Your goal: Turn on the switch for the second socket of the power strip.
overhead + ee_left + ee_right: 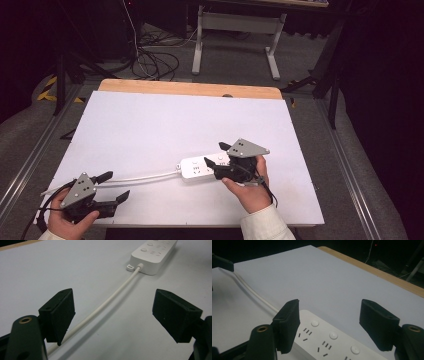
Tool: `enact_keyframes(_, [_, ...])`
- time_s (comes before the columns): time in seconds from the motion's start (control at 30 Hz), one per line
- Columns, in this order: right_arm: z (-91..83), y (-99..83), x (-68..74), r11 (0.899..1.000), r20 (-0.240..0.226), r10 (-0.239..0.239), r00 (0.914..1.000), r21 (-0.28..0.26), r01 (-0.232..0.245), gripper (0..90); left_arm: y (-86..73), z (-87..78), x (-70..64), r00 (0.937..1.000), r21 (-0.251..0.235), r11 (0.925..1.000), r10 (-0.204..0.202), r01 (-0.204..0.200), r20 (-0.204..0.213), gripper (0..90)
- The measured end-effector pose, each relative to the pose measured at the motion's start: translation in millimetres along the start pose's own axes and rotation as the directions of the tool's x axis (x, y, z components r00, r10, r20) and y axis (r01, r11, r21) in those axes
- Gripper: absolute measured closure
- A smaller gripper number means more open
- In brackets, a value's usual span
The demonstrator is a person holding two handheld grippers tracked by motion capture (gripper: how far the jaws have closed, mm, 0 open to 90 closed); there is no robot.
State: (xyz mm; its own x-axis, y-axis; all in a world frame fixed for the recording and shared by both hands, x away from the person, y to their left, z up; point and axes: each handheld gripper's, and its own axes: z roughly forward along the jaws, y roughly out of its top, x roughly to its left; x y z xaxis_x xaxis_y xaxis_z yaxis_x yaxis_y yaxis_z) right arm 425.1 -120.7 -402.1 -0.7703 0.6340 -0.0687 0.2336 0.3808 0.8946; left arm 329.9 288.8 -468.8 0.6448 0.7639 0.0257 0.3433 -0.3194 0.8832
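A white power strip (200,168) lies on the white table top (165,125), right of centre near the front. Its white cable (140,177) runs left toward the front left corner. My right gripper (215,154) hovers over the strip's right half, open. In the right gripper view the power strip (329,340) and its round buttons lie below and between the spread jaws of my right gripper (332,315). My left gripper (115,186) is open at the front left, straddling the cable. In the left gripper view the cable (105,303) passes between the jaws of my left gripper (115,306), closer to the left one.
A wooden strip (190,89) edges the table's far side. Beyond it on the floor are a white desk frame (235,30) and loose cables (155,62). Metal rails (350,165) run along both sides of the table.
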Motion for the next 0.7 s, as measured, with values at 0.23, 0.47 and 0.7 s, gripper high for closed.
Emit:
enact_keyframes(0.23, [-19.2,-9.0,-9.0,1.0,0.009,-0.011,0.9999,-0.002,0.011,25.9,0.3,-0.4,-0.9,1.0,-0.003,1.0,0.003,-0.003,-0.004,18.5])
enact_keyframes(0.47, [-36.1,-23.4,-20.3,1.0,0.023,0.026,0.9994,-0.016,-0.026,22.8,1.0,-2.0,0.0,0.9998,-0.001,0.9999,0.017,-0.017,0.004,17.4])
enact_keyframes(0.7, [-42.4,-41.7,-27.4,0.999,0.033,0.031,0.999,-0.006,-0.031,20.0,1.4,-4.7,2.2,0.9996,0.002,0.9996,0.027,-0.027,0.011,16.4])
